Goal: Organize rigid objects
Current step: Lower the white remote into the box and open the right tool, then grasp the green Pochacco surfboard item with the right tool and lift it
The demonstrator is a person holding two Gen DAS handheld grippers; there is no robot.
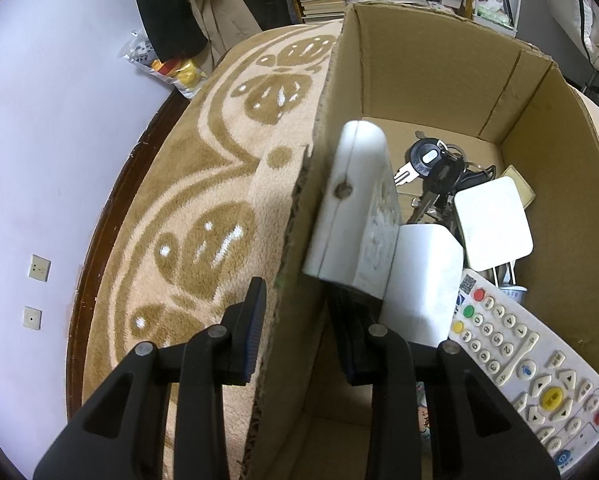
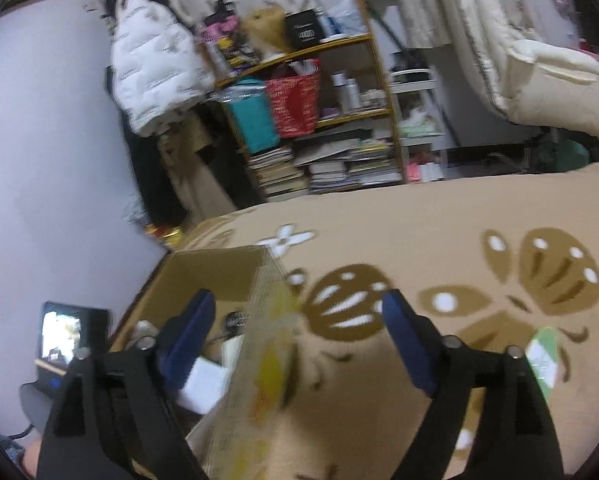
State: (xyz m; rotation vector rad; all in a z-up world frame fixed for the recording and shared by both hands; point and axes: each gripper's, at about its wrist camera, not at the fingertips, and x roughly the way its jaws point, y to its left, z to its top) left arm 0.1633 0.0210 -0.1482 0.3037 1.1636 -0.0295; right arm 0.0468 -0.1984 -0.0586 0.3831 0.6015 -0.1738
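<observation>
Your left gripper (image 1: 295,328) is clamped on the near wall of the cardboard box (image 1: 439,64), one finger outside over the patterned blanket (image 1: 203,184) and one inside — a hold that likely steadies the box while you load it. Just ahead of the inner finger lie a white slab (image 1: 351,208), a white block (image 1: 423,280), a bunch of keys (image 1: 435,164), a white square adapter (image 1: 493,222) and, to its right, a remote control (image 1: 527,364). Your right gripper (image 2: 295,340) stands wide apart, pressing on nothing; a blurred clear-and-yellow item (image 2: 267,364) hangs between its fingers over the box edge — seemingly just let go. A green-and-white pack (image 2: 543,356) waits beyond the right finger.
</observation>
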